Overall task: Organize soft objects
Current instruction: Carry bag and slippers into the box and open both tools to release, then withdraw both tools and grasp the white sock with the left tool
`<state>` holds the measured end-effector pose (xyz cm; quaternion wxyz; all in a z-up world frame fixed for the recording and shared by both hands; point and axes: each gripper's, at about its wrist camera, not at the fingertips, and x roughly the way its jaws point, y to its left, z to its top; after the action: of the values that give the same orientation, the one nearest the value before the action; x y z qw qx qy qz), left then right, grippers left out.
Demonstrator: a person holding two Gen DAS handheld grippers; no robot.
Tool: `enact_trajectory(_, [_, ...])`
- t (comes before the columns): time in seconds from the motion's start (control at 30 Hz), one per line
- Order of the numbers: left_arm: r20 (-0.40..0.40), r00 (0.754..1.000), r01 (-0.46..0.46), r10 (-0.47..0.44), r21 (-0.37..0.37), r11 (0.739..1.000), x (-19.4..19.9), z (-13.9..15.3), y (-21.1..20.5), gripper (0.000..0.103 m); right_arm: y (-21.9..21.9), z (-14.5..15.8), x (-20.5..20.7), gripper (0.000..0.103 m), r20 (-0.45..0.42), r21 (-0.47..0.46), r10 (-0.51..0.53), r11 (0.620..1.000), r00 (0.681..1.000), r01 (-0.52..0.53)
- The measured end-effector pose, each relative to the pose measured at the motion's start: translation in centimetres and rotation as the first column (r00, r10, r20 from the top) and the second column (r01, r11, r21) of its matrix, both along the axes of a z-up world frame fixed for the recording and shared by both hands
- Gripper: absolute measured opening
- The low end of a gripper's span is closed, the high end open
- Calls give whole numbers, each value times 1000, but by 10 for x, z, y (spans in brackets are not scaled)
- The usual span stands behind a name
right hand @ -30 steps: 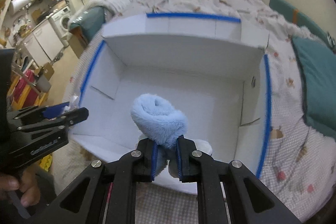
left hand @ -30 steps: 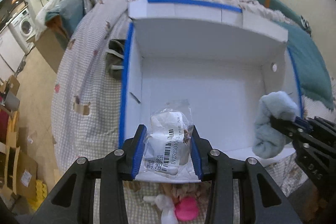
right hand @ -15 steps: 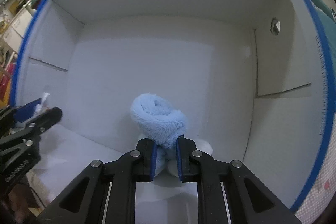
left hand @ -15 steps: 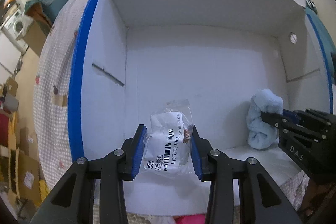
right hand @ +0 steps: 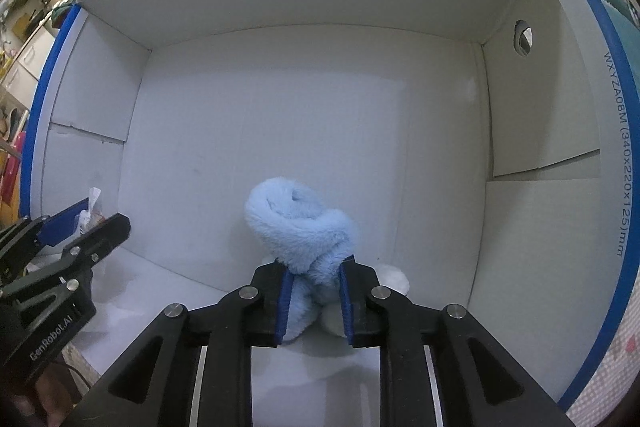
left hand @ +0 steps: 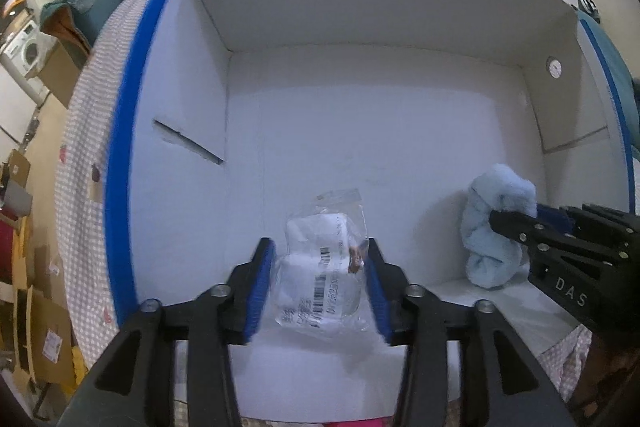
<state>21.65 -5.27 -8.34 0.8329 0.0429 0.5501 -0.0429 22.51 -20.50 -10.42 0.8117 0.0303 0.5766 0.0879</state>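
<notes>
Overhead, both grippers point down into a white cardboard box [left hand: 360,131] with blue-taped rims, sitting on a checked bedspread [left hand: 80,163]. Right gripper [right hand: 314,301]: jaws opening, narrow gap, blue pads at the flanks of a fluffy light-blue rolled sock [right hand: 304,223] resting near the box's near-right corner. Left gripper [left hand: 320,291]: jaws opening, about half spread; a clear plastic bag [left hand: 324,279] with barcode label lies between the pads on the floor, near-centre, left pad clear of it.

You are working in a home bedroom: checked quilt [left hand: 80,131] on a bed, washing machine [left hand: 28,49] and cardboard boxes [left hand: 60,67] beyond.
</notes>
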Motion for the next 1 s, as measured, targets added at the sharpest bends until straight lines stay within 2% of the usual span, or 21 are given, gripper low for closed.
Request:
enact_trajectory(0.03, [-11, 1000, 7, -7, -4, 1000, 0, -1, -2, 59, -4, 0, 2, 29, 1, 6, -4, 1000, 1000, 4])
enact_trajectory(0.1, [-10, 1000, 18, -18, -2, 1000, -2, -1, -5, 64, -7, 3, 3, 35, 6, 12, -12, 1000, 1000, 12])
enact_trajectory(0.17, [-5, 1000, 27, -27, 7, 1000, -3, -1, -9, 65, -10, 7, 3, 53, 21, 16, -19, 1000, 1000, 19])
enact_trajectory(0.2, [-8, 999, 35, -35, 9, 999, -4, -1, -11, 65, -11, 10, 3, 68, 33, 22, -26, 999, 999, 25])
enact_trajectory(0.23, [-10, 999, 40, -40, 9, 999, -5, -1, -12, 65, -12, 11, 0, 70, 46, 29, -29, 999, 999, 28])
enact_trajectory(0.47, [-2, 999, 39, -39, 7, 999, -7, 0, -15, 66, -10, 20, -5, 70, 56, 28, -16, 1000, 998, 14])
enact_trajectory(0.7, [24, 999, 28, -28, 3, 1000, -11, 9, -7, 66, -9, 36, -15, 70, 106, 14, -6, 1000, 994, 5])
enact_trajectory(1.0, [93, 996, 16, -11, -44, 999, -38, 39, 5, 66, -14, 66, -50, 70, 177, 7, -9, 1000, 984, 8])
